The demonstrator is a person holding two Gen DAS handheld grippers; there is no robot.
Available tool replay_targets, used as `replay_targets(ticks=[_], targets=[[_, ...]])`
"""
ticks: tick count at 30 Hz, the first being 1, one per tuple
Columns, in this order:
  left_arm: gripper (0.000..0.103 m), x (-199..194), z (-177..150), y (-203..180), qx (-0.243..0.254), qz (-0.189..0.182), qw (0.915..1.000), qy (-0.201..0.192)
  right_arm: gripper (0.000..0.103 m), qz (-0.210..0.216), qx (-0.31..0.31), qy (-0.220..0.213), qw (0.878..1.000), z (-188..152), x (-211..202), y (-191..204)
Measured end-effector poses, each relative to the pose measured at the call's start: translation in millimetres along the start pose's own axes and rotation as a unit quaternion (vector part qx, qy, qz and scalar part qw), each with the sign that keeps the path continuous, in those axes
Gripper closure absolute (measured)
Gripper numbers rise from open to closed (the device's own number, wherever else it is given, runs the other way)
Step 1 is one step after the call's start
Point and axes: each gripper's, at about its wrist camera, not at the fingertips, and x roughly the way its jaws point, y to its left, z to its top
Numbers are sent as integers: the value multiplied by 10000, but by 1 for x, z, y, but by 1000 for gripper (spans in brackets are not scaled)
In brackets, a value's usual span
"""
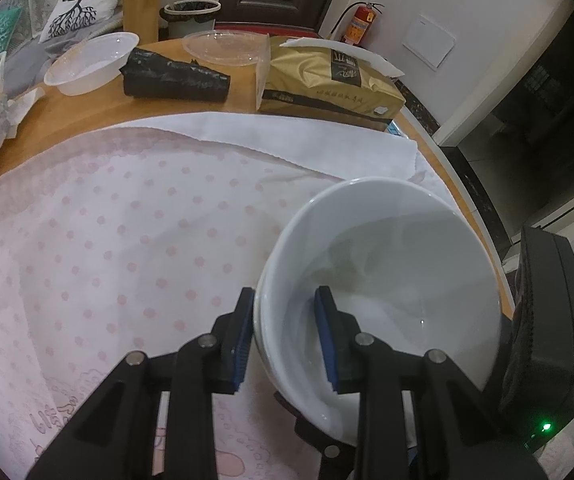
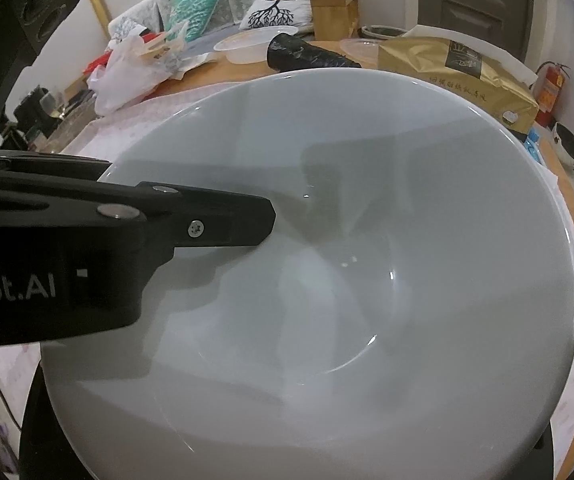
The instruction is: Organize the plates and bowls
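A: Status, nearest first. Left gripper (image 1: 287, 336) straddles the near wall of the white bowl (image 1: 387, 280), one finger outside, one inside; jaws part-way in, and contact with the wall I cannot confirm. The bowl sits at the right side of the pink dotted cloth (image 1: 107, 260). A second rim line shows under its left edge, so probably two bowls nested.

B: Right gripper?

A: Its own fingers do not show in its view; the bowl fills the frame. State not determinable.

B: Progress?

A: Judged mid-task: stacking appears begun, final placement not yet seen. No plates visible.

B: Counts further out?

A: One folded white cloth (image 1: 287, 136); one gold packet (image 1: 327, 84); one black bag roll (image 1: 175, 78); two clear plastic containers (image 1: 91, 62); one fire extinguisher (image 1: 361, 22).
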Motion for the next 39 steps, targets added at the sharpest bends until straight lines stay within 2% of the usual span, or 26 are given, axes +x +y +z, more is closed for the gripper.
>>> replay_targets(ticks=[9, 13, 20, 39], targets=[[76, -2, -2, -4, 165, 46, 9999, -11, 2, -99, -60, -226, 9997, -3, -8, 4], [76, -13, -4, -6, 216, 27, 9997, -122, 2, -216, -211, -559, 9980, -7, -20, 9], [76, -30, -11, -12, 402, 162, 9989, -177, 2, -232, -321, -800, 9960, -14, -33, 19], [76, -79, -29, -45, 632, 302, 9965, -457, 2, -334, -376, -1130, 9923, -29, -86, 37]])
